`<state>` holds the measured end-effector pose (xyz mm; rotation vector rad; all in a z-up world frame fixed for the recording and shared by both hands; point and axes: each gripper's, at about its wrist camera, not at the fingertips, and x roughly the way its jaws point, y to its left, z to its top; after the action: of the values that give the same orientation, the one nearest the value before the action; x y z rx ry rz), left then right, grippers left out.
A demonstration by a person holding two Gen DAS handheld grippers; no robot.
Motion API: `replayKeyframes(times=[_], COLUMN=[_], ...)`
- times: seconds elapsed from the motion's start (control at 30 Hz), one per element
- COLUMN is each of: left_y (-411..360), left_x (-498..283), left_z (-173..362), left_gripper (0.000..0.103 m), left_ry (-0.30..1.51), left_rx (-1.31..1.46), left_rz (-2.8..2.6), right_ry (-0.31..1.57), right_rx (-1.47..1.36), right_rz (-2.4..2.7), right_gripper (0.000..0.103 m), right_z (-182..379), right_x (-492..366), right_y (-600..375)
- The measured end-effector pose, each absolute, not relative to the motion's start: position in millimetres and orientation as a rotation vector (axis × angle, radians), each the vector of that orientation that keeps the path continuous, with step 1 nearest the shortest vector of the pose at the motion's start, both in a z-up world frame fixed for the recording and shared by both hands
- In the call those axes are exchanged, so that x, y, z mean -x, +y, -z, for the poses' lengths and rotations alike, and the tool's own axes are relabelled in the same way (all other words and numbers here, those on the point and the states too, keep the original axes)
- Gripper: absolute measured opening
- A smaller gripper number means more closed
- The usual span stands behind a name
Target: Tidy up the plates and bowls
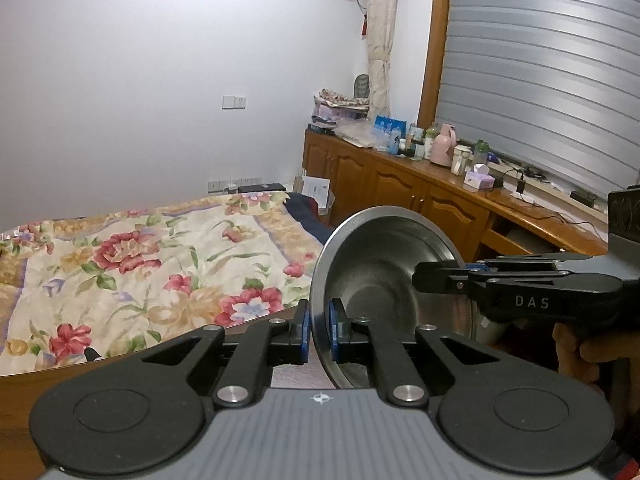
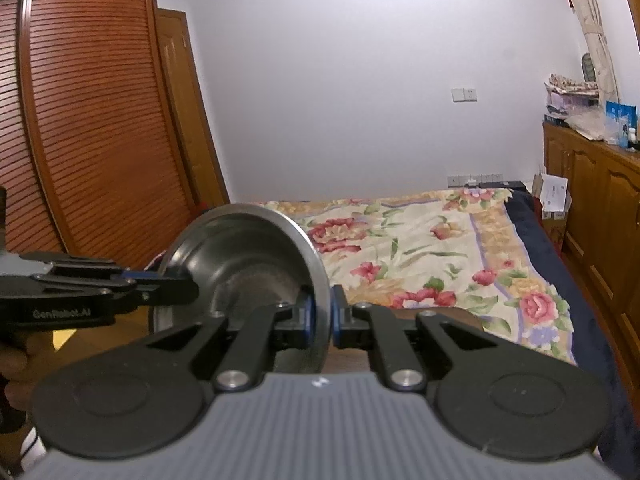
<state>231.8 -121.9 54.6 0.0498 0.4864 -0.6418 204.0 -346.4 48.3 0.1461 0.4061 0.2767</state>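
Bedroom setting: floral bedspread lay ahead of both grippers, wooden cabinet with bottles and a tissue box ahead to the right of the left one, louvred wardrobe to the left of the right one. Left gripper pinched the rim of a steel bowl between its blue pads, bowl tilted on edge, open side to its right. Right gripper clamped the opposite rim of the same bowl, seen entering side-on in the left wrist view. Bowl was held in the air between the two, above a brown wooden surface
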Motion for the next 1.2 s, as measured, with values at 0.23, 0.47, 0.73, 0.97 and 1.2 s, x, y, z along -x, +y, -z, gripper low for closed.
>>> replayKeyframes(times=[0.23,0.47,0.73,0.97,1.2], left_y=[-116,-112,-104,-90,-88], left_x=[-207,-181,-152,-128,-111], left_z=[-53,-47,-38,-19,-2], left_gripper=[0.011,0.011,0.011,0.011,0.011], left_ry=[0.495,0.526,0.549,0.596,0.638], left_rx=[-0.062,-0.060,-0.037,0.009,-0.001], left_rz=[0.660,0.678,0.698,0.698,0.698], right_ry=[0.419,0.451,0.472,0.509,0.541], right_rx=[-0.129,-0.105,-0.145,-0.161,-0.189], right_rz=[-0.289,-0.289,-0.311,-0.346,-0.360], right_gripper=[0.011,0.011,0.011,0.011,0.011], right_z=[-47,-40,-30,-12,4], right_x=[-184,-160,-139,-120,-105], right_y=[-344,-340,-341,-333,-330])
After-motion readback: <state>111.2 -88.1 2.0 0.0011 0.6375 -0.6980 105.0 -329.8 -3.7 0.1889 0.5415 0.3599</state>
